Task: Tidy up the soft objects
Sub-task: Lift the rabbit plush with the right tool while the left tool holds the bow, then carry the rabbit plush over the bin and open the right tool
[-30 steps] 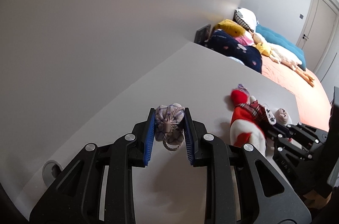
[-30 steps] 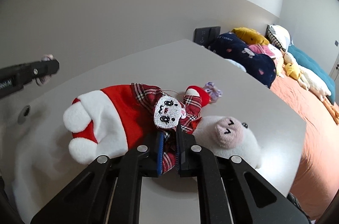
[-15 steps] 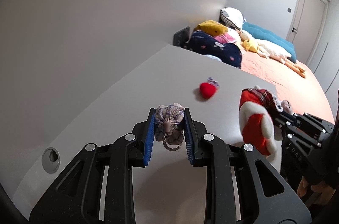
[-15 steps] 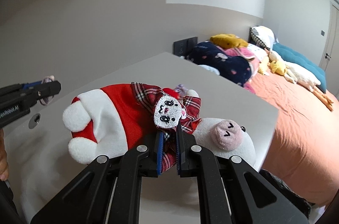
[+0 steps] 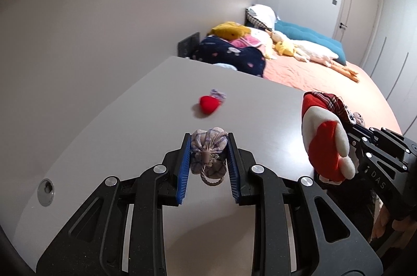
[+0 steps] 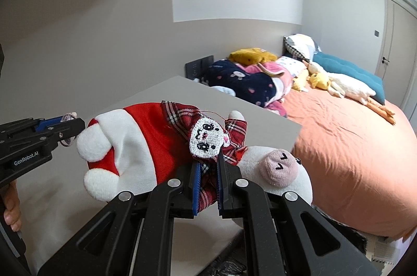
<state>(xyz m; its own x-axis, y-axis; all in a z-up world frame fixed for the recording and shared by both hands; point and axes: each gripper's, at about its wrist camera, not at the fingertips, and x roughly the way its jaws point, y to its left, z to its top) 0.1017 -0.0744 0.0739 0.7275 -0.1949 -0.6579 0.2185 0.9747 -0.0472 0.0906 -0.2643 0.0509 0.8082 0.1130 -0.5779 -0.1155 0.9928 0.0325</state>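
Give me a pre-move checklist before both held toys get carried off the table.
1. Left gripper shut on the plaid drawstring pouch: ok, pads press both its sides.
2. Right gripper shut on the plush doll: ok, but it pinches only the tartan cloth.
3. Doll clear of the table: ok, it hangs beside the table's edge in the left wrist view.
4. Nothing left on the table: not ok, a small red plush lies there.
5. Room on the bed: ok, the orange sheet is bare near the table.
6. Floor path: cannot tell.
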